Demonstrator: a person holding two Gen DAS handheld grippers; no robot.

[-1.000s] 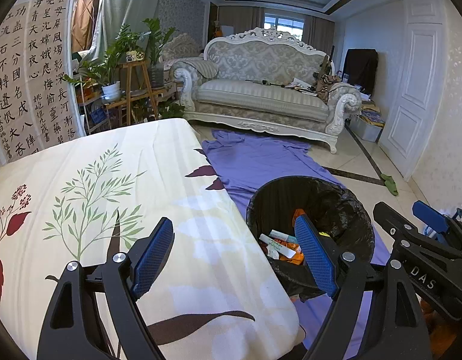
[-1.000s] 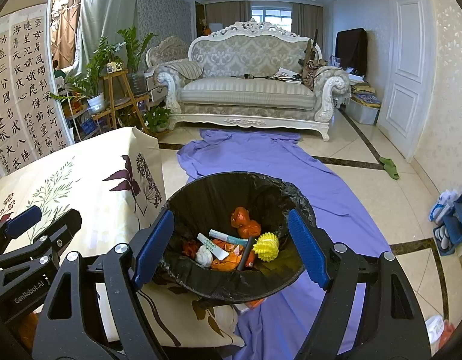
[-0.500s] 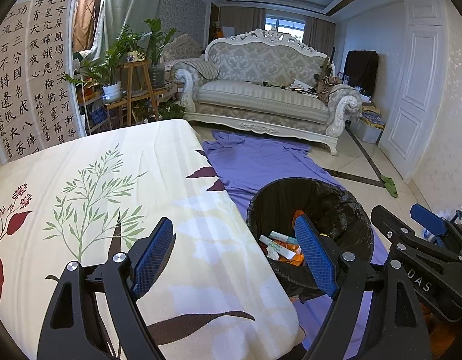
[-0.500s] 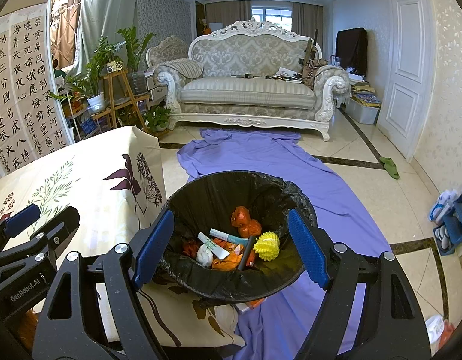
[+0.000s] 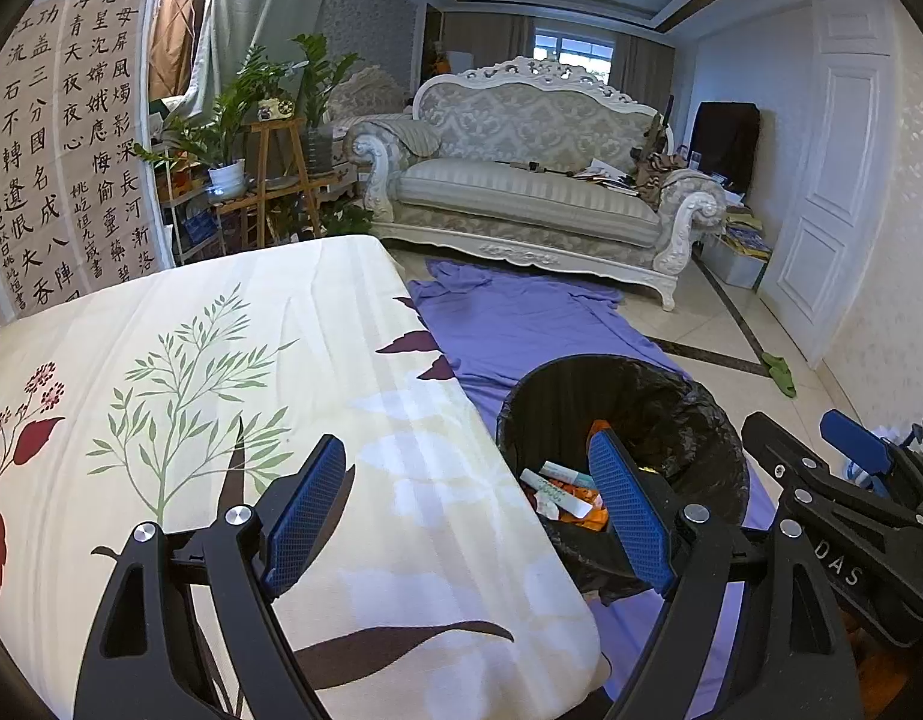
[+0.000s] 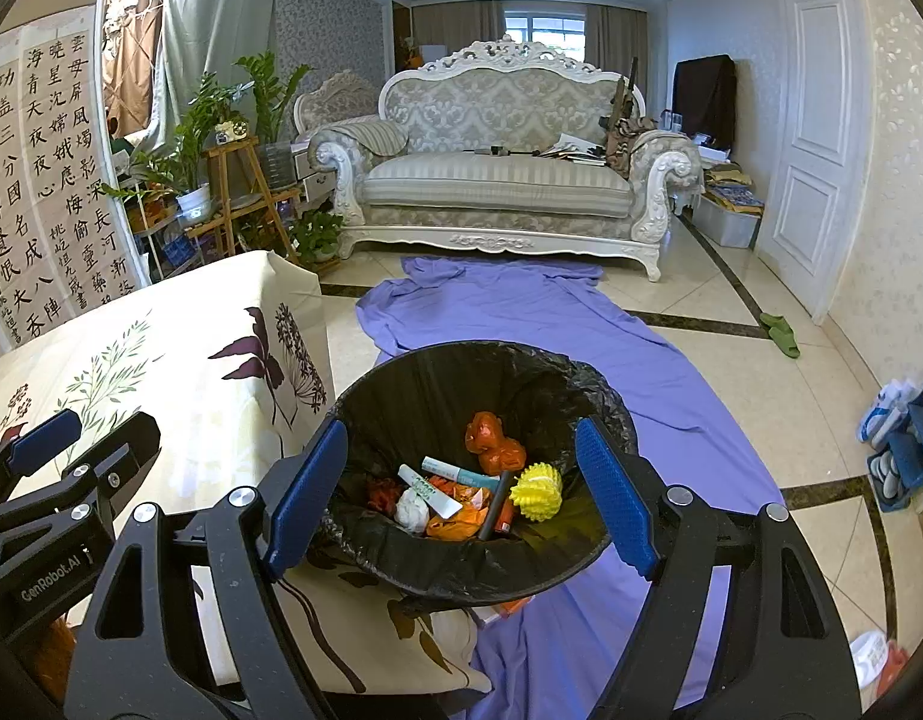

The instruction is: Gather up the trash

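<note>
A black-lined trash bin (image 6: 437, 384) stands on the floor beside the table; it also shows in the left wrist view (image 5: 689, 420). Inside lie an orange bag (image 6: 491, 441), a yellow spiky ball (image 6: 538, 483), a white tube (image 6: 428, 489), a black stick and crumpled paper. My right gripper (image 6: 461, 498) is open and empty above the bin's near rim. My left gripper (image 5: 470, 510) is open and empty over the table's right edge (image 5: 461, 396). Each gripper shows at the side of the other's view.
The table carries a cream cloth with leaf prints (image 5: 191, 372). A purple sheet (image 6: 521, 312) lies on the tiled floor toward a white sofa (image 6: 497, 180). Plants on wooden stands (image 6: 233, 138) are at left. Shoes (image 6: 899, 420) lie at right by the wall.
Almost nothing differs. Both grippers stay open and hold nearly still; the right gripper has drifted very slightly in the left wrist view.
</note>
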